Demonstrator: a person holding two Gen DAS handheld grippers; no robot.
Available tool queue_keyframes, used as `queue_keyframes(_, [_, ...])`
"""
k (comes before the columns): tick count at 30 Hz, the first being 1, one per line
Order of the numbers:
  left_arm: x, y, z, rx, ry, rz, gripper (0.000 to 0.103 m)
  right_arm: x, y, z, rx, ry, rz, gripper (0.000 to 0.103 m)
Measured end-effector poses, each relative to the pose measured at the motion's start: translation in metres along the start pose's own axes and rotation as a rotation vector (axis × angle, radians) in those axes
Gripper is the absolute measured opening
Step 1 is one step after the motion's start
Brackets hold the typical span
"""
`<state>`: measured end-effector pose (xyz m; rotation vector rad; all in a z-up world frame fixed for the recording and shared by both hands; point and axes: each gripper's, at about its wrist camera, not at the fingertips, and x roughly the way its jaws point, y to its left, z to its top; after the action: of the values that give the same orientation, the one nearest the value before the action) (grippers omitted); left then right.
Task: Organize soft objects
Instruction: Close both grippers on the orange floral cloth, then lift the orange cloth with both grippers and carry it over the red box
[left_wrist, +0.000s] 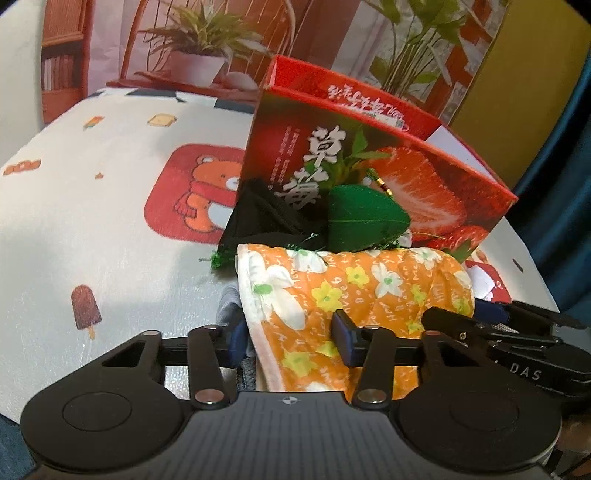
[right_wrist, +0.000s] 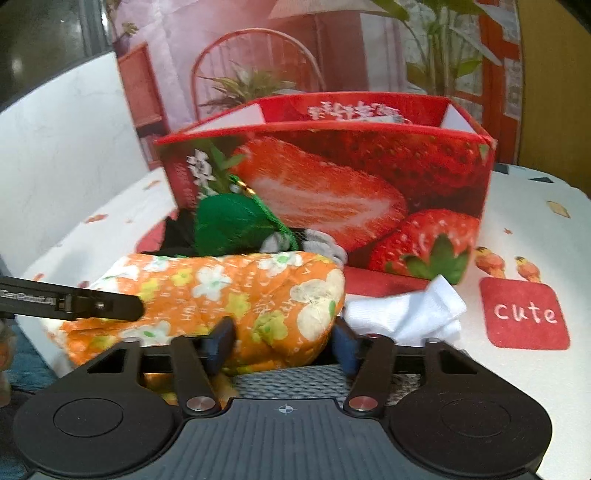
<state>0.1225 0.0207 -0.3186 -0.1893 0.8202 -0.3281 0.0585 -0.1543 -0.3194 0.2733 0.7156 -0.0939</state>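
Note:
An orange flowered cloth (left_wrist: 354, 291) lies rolled in front of a red strawberry box (left_wrist: 373, 173). My left gripper (left_wrist: 290, 343) is shut on the cloth's left end. My right gripper (right_wrist: 280, 343) is shut on its right end (right_wrist: 258, 295); it also shows in the left wrist view (left_wrist: 517, 325). Behind the cloth lie a green leaf-shaped soft toy (left_wrist: 365, 218) and a black fabric piece (left_wrist: 266, 214). The open box (right_wrist: 332, 192) stands upright. A white cloth (right_wrist: 410, 310) lies to the right of the orange one.
The table has a cream cover (left_wrist: 110, 229) printed with bears and ice lollies, and a red "cute" patch (right_wrist: 524, 314). A grey knitted item (right_wrist: 295, 384) lies under the orange cloth. A printed backdrop with plants (left_wrist: 199, 44) stands behind.

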Motion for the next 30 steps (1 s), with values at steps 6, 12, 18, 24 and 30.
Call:
queue_keyframes(6, [-0.02,-0.003,0.006,0.007,-0.089,-0.019,0.029,-0.021,0.004,0.01,-0.04,-0.073,0.028,0.042])
queue_keyframes(12, [-0.034,-0.015,0.01,0.062,-0.169,0.009,0.026,-0.03,0.009,0.019,-0.088,-0.099,0.024,0.041])
queue_keyframes(18, [-0.048,-0.019,0.013,0.096,-0.232,-0.003,0.025,-0.04,0.012,0.027,-0.122,-0.14,0.023,0.04])
queue_keyframes(24, [-0.045,-0.013,0.014,0.068,-0.229,-0.037,0.024,-0.051,0.006,0.037,-0.114,-0.196,0.054,0.035])
queue_keyframes(30, [-0.042,-0.008,0.017,0.053,-0.22,-0.05,0.024,-0.054,0.008,0.042,-0.167,-0.209,0.074,0.035])
